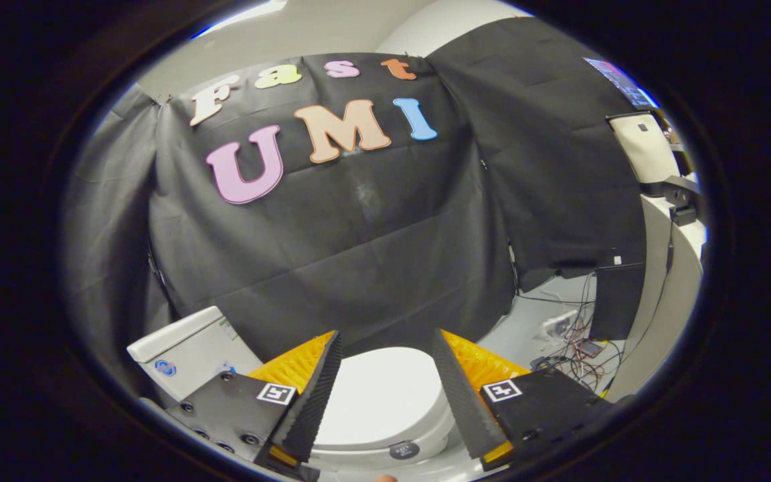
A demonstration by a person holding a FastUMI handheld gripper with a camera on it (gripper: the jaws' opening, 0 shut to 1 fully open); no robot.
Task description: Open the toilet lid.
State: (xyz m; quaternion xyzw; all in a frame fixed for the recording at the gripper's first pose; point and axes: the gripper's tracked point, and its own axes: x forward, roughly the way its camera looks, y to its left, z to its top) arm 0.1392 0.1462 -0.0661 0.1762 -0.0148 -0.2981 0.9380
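The tongs [385, 341] are spread wide, with nothing pinched between their fingers [312, 402]. They hang above the toilet, pointing toward the black cloth wall [372, 241] at twelve o'clock.

The toilet lid [379, 398] lies down flat, closed over the bowl, and shows in the gap between the two fingers and a little below their tips. It is white and rounded, its far curved edge sitting close to the foot of the cloth wall. The fingers are apart from the lid; neither one touches it. At six o'clock from the lid, on the toilet's near rim, sits a small dark round button [403, 450].

At nine o'clock from the lid, beyond the left-hand finger, stands the white toilet tank [188, 348], its top tilted in the fisheye view, with a small blue round mark on its front face.

At three o'clock from the lid, past the right-hand finger, a tangle of cables [576, 355] lies on the pale floor [533, 314], beside a white power strip [559, 323]. Farther off toward two o'clock a dark box [616, 301] stands against a curved white wall [660, 268], and a pale bag [643, 147] hangs higher up at one o'clock.
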